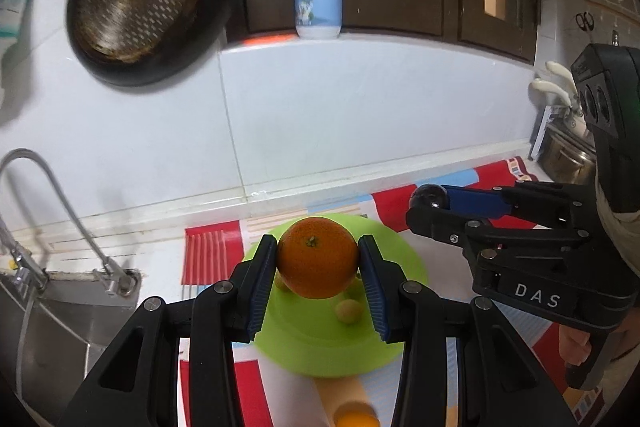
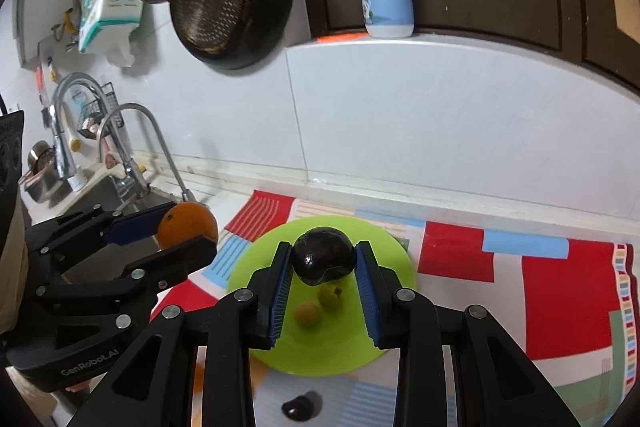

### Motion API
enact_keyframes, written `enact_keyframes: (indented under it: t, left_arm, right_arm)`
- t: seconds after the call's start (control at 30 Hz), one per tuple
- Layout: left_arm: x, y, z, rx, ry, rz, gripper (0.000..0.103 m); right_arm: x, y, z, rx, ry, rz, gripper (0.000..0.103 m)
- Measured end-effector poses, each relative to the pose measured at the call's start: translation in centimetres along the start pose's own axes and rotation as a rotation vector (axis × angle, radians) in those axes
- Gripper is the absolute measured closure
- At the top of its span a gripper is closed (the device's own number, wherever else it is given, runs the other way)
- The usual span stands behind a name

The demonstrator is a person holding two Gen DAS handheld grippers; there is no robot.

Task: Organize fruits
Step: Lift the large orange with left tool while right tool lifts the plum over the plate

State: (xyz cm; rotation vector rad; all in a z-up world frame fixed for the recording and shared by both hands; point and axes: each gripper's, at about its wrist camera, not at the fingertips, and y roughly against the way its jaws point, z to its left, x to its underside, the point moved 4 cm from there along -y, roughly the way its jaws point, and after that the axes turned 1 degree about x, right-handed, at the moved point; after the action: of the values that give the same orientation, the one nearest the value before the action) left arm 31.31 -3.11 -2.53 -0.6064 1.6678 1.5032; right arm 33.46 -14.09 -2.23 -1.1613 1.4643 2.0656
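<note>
Fruits are partly gathered. An orange (image 1: 318, 258) sits clamped between the pads of the left gripper (image 1: 318, 267), carried above the near half of a green plate (image 1: 396, 259). A dark, glossy fruit (image 2: 324, 257), near black and of a kind that cannot be told, is pinched between the pads of the right gripper (image 2: 323, 267), likewise held over the plate, towards its far side. Both grippers are closed on their loads; neither fruit touches the plate.

Done, by judgement: two small yellow-green fruits (image 2: 307, 313) already lie on the plate, just below and ahead of the right gripper's fingertips, close together.

Left, by judgement: both carried fruits are yet to be set down. At least two more lie on the patterned mat (image 2: 560, 287), off the plate and beneath the grippers: an orange-yellow one (image 1: 356, 417) under the left gripper, and a dark one (image 2: 300, 405) under the right.

Condition: the orange is round, evenly coloured, stem scar facing the camera, skin unmarked. The dark fruit is smooth, shiny, slightly flattened. Room on the plate appears sufficient, though the small fruits sit under the drop zone.
</note>
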Motion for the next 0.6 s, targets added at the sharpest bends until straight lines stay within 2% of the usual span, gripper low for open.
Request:
enact_keyframes:
  t: [0.37, 0.6]
  left_arm:
    - [0.8, -7.3, 1.4, 0.057, 0.005, 0.101, 0.062]
    - [1.6, -10.9, 2.2, 0.054, 0.02, 0.171, 0.062]
  right_arm:
    - [0.5, -5.8, -2.0, 0.007, -0.044, 0.102, 0.07]
    - [1.2, -8.7, -2.9, 0.026, -0.047, 0.152, 0.07]
